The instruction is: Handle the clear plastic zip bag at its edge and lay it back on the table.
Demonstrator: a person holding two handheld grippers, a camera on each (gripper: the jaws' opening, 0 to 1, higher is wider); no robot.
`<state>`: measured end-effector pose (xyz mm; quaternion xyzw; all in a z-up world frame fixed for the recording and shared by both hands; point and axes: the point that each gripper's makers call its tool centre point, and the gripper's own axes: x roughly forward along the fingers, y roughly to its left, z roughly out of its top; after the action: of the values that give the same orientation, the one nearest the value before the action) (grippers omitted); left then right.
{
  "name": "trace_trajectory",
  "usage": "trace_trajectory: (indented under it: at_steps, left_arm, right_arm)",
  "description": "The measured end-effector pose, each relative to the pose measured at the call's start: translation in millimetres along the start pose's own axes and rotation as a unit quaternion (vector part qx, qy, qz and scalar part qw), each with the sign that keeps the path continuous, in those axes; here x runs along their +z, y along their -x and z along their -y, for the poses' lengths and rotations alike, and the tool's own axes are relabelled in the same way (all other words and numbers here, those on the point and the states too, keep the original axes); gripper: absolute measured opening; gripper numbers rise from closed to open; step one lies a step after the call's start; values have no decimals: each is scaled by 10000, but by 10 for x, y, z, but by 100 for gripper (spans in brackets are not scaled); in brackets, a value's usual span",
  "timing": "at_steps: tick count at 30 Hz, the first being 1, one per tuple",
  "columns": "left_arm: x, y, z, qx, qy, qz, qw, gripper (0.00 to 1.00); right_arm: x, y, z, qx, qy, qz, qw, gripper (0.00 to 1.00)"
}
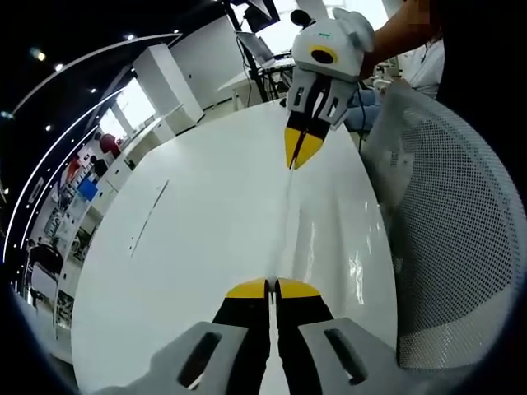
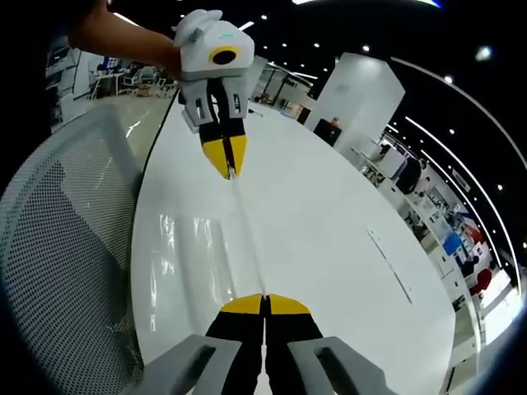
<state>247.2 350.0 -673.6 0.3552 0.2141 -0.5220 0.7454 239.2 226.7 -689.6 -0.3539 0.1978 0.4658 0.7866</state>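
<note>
The clear zip bag (image 1: 290,222) was hard to make out, edge-on above the white table (image 1: 189,247). I saw my left gripper (image 1: 272,288) and right gripper (image 2: 264,304) both clamped on its opposite ends; contents indiscernible.

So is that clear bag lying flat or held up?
Held up: the clear zip bag stretches taut, edge-on, between both shut grippers, left and right, above the table.
</note>
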Motion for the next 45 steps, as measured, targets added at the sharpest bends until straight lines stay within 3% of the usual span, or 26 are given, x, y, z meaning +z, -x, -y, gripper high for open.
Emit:
trace_trajectory:
  at_steps: [13,21,32,45]
  left_arm:
    - [7,15,16,53,-72,38,10000,0]
    - [106,22,24,130,-268,139,9995,0]
    - [189,11,45,75,-457,197,9987,0]
    - [265,-37,116,-26,-646,174,9978,0]
  right_arm:
    - [0,-2,-25,44,12,5,10000,0]
    - [-22,51,11,-20,-267,-53,9996,0]
    - [-23,119,30,-69,-199,-13,9998,0]
    - [151,247,4,162,-326,167,9992,13]
